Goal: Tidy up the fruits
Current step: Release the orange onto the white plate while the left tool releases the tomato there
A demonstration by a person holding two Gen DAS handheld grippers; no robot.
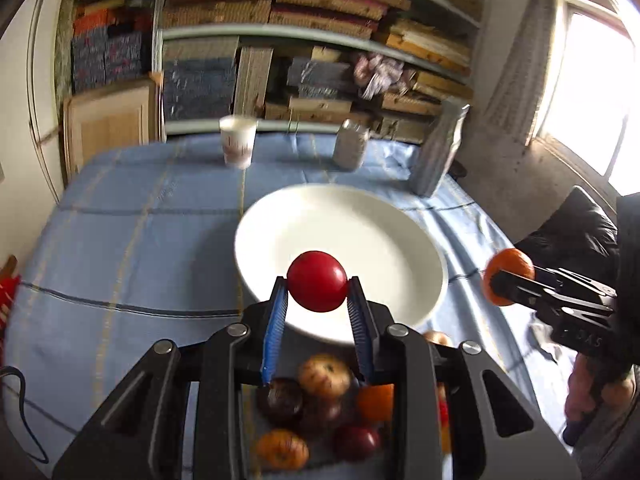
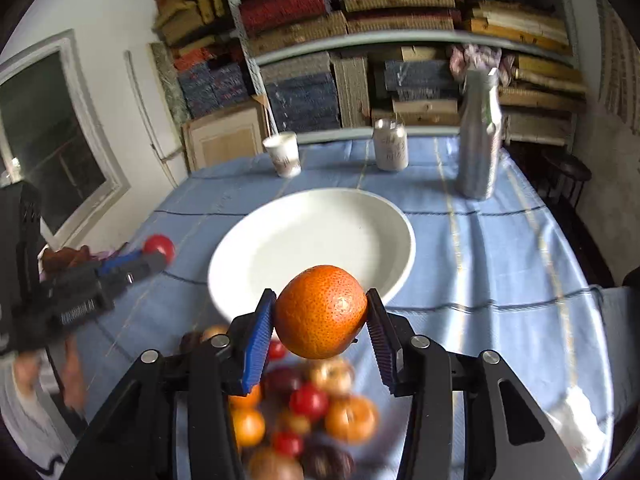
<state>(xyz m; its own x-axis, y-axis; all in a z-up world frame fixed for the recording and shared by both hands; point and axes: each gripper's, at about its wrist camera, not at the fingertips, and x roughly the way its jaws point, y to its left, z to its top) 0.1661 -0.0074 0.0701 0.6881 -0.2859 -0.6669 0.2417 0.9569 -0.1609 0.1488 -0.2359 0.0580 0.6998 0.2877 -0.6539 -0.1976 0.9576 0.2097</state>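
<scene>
My left gripper (image 1: 317, 286) is shut on a small red tomato (image 1: 317, 281) and holds it in the air over the near rim of the white plate (image 1: 280, 232). My right gripper (image 2: 320, 318) is shut on an orange (image 2: 321, 322), lifted in front of the same plate (image 2: 256, 248). In the left wrist view the right gripper (image 1: 496, 284) with its orange (image 1: 512, 264) hangs to the right of the plate. The right wrist view shows the left gripper (image 2: 158, 258) with the tomato (image 2: 160, 246) at the left. Below both lies a pile of fruit (image 2: 304, 412), blurred.
A blue checked cloth (image 1: 140, 240) covers the table. At its far edge stand a paper cup (image 1: 237, 146), a jar (image 1: 351, 145) and a silver pouch (image 1: 438, 152). Stacked shelves (image 1: 320, 20) fill the wall behind. A dark cushion (image 1: 572, 232) lies at the right.
</scene>
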